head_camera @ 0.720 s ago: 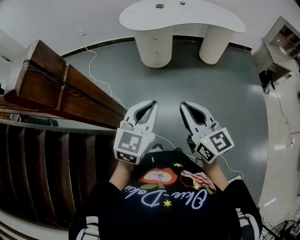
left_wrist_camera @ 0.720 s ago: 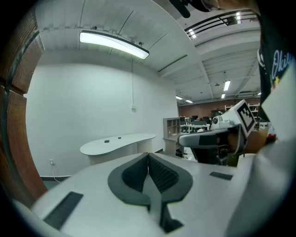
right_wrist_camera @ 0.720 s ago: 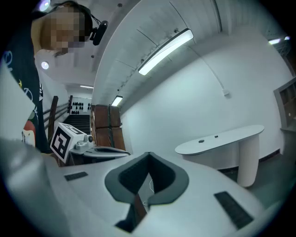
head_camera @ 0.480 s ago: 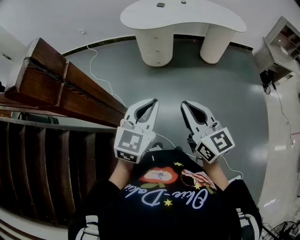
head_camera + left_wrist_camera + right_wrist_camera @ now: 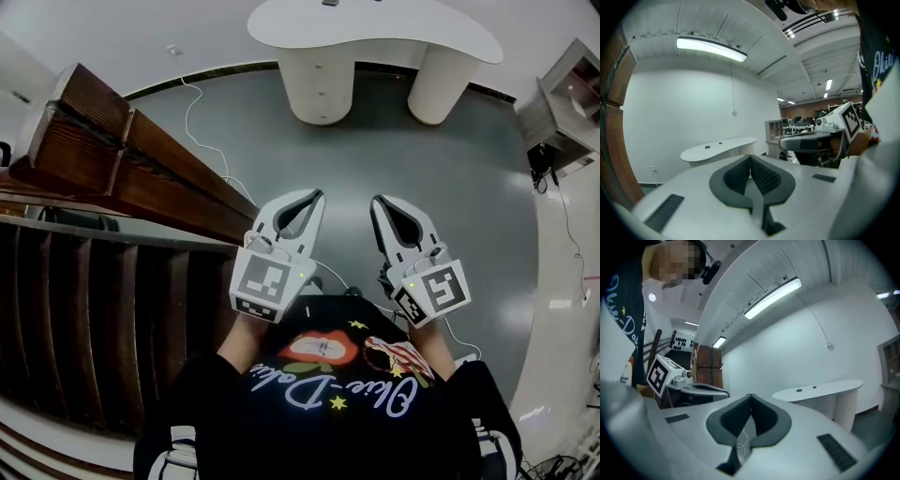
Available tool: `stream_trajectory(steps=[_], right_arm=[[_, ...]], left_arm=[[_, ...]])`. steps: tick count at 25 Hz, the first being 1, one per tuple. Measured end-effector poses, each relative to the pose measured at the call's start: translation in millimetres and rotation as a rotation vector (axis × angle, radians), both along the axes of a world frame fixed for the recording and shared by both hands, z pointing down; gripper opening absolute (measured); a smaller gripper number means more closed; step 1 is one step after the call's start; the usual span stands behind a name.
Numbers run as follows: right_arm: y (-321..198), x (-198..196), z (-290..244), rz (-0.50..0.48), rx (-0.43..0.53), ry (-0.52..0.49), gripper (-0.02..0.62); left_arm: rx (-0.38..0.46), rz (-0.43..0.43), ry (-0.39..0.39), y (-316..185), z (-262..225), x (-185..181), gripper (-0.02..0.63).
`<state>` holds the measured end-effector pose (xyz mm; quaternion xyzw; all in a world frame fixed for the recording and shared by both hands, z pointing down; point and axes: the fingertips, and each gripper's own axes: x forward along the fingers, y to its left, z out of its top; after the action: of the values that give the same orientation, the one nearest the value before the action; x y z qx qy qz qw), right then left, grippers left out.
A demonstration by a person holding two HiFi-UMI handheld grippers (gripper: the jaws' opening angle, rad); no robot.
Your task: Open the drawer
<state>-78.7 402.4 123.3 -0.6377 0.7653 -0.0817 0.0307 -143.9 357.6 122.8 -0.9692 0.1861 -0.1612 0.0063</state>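
Both grippers are held side by side in front of the person's chest, pointing across the grey floor towards a white curved table (image 5: 375, 33). My left gripper (image 5: 319, 194) is shut, its dark pads (image 5: 761, 176) meeting at the tip (image 5: 750, 156) with nothing between them. My right gripper (image 5: 378, 200) is also shut and empty (image 5: 750, 395). The table's left pedestal (image 5: 322, 89) shows faint horizontal seams like drawer fronts; no handle can be made out. Each gripper appears in the other's view: the right gripper (image 5: 806, 140), the left gripper (image 5: 696, 389).
A dark wooden stair rail (image 5: 141, 178) and slatted steps (image 5: 84, 328) run along the left, close to the left gripper. A white shelf unit (image 5: 572, 94) stands at the right. White cables (image 5: 202, 122) trail over the grey floor (image 5: 450, 206) between me and the table.
The table has slid a little up in the head view and both grippers sit slightly lower and to the right. Both jaws stay shut.
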Motion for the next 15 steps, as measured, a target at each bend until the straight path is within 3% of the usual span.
stream_trajectory(steps=[15], right_arm=[[38, 28, 11, -0.002, -0.004, -0.025, 0.000]], left_arm=[[0.006, 0.001, -0.035, 40, 12, 24, 0.005]])
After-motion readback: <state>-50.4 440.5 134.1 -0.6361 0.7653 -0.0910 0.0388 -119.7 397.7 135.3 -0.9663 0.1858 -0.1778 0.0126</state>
